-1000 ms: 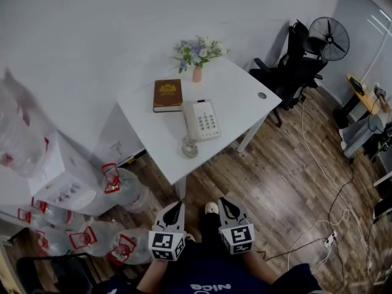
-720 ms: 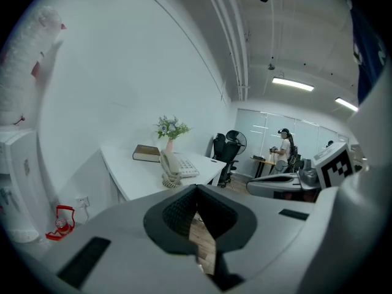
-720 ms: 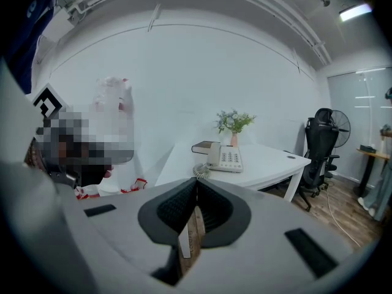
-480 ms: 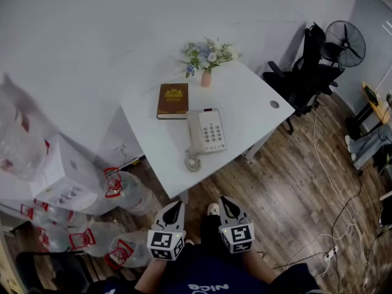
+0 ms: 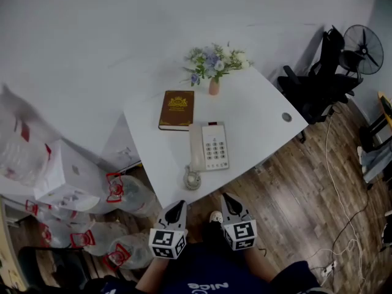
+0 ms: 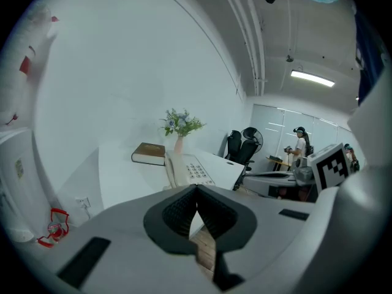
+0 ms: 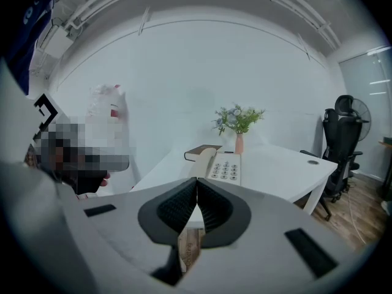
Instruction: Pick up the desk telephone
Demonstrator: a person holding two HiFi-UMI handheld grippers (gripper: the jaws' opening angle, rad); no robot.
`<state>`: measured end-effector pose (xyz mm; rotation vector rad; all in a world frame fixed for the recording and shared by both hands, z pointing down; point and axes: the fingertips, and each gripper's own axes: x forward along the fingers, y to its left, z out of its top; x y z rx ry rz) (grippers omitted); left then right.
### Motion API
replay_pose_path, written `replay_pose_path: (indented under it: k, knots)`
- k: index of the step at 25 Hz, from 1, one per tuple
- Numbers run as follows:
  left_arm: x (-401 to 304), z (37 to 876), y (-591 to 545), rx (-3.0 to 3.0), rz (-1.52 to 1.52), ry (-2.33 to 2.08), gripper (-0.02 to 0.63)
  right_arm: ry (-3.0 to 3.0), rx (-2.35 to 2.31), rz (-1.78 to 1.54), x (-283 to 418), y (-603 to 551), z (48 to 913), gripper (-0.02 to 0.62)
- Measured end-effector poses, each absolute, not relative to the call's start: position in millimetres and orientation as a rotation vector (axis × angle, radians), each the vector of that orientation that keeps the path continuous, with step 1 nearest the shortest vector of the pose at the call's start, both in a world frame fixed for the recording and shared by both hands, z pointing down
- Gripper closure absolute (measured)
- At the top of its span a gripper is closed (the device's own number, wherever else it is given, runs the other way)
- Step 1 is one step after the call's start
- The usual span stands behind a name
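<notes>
I saw the telephone (image 5: pixel 209 147) lying flat on the white desk (image 5: pixel 260 118), close to the desk's front edge and left of its middle. Its long axis ran from that front edge toward the wall, so one short end faced me. The handset (image 5: pixel 195 147) lay in its cradle along the left side, with the keypad (image 5: pixel 216 149) to its right. The coiled cord (image 5: pixel 192 177) sat in a small heap at the very front edge of the desk, touching the phone's near left corner.

Both tools hung off the desk, in front of its front edge and over the wooden floor (image 5: pixel 294 182), well apart from the phone. The left gripper (image 5: pixel 178 207) had its fingers pressed together with nothing between them, and touched nothing. The right gripper (image 5: pixel 229 202) was the same: fingers closed on themselves, empty, tips aimed toward the desk.

Farther back on the desk, a brown book (image 5: pixel 177 109) lay flat, and a vase of flowers (image 5: pixel 214 78) stood upright near the rear edge. A black office chair (image 5: pixel 318 87) stood off the desk's right end.
</notes>
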<state>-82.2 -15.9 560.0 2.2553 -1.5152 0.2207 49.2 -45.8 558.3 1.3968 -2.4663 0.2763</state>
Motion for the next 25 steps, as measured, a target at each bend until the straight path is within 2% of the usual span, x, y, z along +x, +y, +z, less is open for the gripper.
replay_pose_path:
  k: [16,25]
  knots:
    - [-16.8,564.5,-115.6,2.176,0.229,-1.599,0.589,-2.455,1.294,0.269,116.2,-156.2,568.3,0.574]
    - [-18.8,564.1,-149.6,2.135,0.227,-1.616,0.589,-2.42,1.268,0.358,123.2,-186.8,574.5,0.572]
